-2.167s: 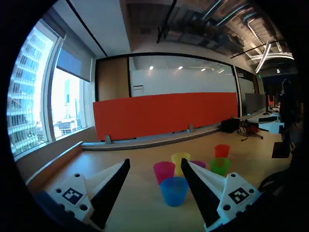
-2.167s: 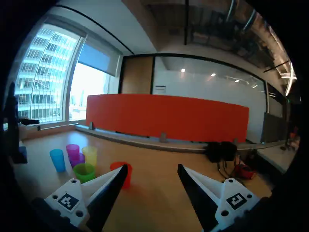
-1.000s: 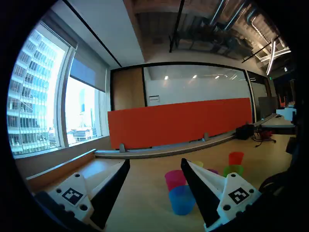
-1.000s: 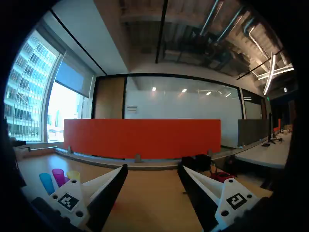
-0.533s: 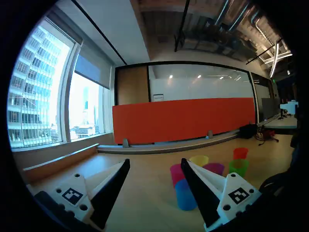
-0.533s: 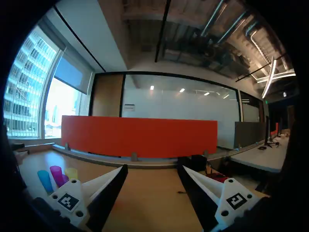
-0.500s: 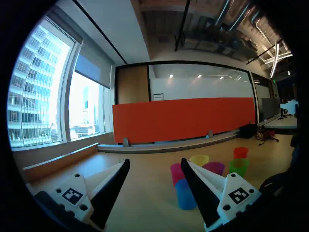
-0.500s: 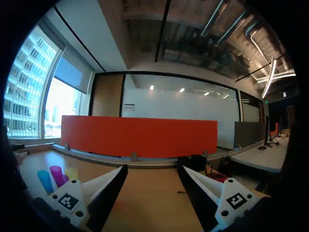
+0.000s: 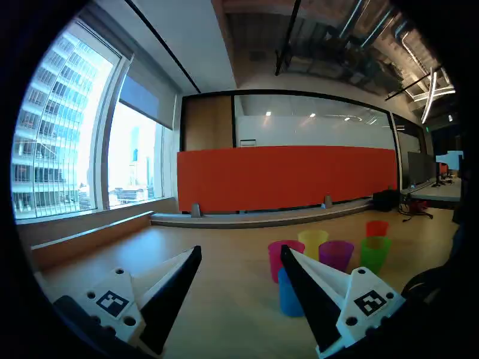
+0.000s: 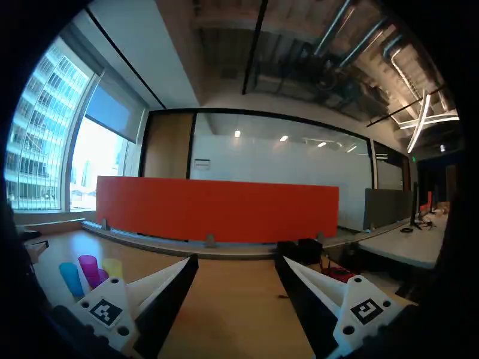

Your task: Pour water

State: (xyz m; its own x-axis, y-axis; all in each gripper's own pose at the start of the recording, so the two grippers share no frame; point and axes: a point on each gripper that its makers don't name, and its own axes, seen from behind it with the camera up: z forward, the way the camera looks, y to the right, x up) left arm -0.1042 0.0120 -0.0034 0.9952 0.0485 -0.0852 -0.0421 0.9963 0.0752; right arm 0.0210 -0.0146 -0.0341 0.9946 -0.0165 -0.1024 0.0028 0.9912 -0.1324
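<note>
Several plastic cups stand grouped on the wooden table (image 9: 233,239). In the left gripper view a blue cup (image 9: 288,296) is nearest, partly behind my right finger, with a pink cup (image 9: 281,257), a yellow cup (image 9: 314,241), a purple cup (image 9: 335,254), a green cup (image 9: 375,252) and a red cup (image 9: 376,228) beyond. My left gripper (image 9: 239,258) is open, low over the table, the cups just right of its gap. In the right gripper view the blue cup (image 10: 71,278), the pink cup (image 10: 89,267) and the yellow cup (image 10: 111,267) sit far left. My right gripper (image 10: 235,263) is open and empty.
An orange partition (image 9: 287,176) runs along the table's far edge, with a wooden window ledge (image 9: 90,236) on the left. A black box with cables (image 10: 308,250) lies at the back. Another desk (image 10: 401,245) stands to the right.
The left gripper has sunk lower and levelled out, so the cups now stand in side view, closer to its right finger. The right gripper has barely moved.
</note>
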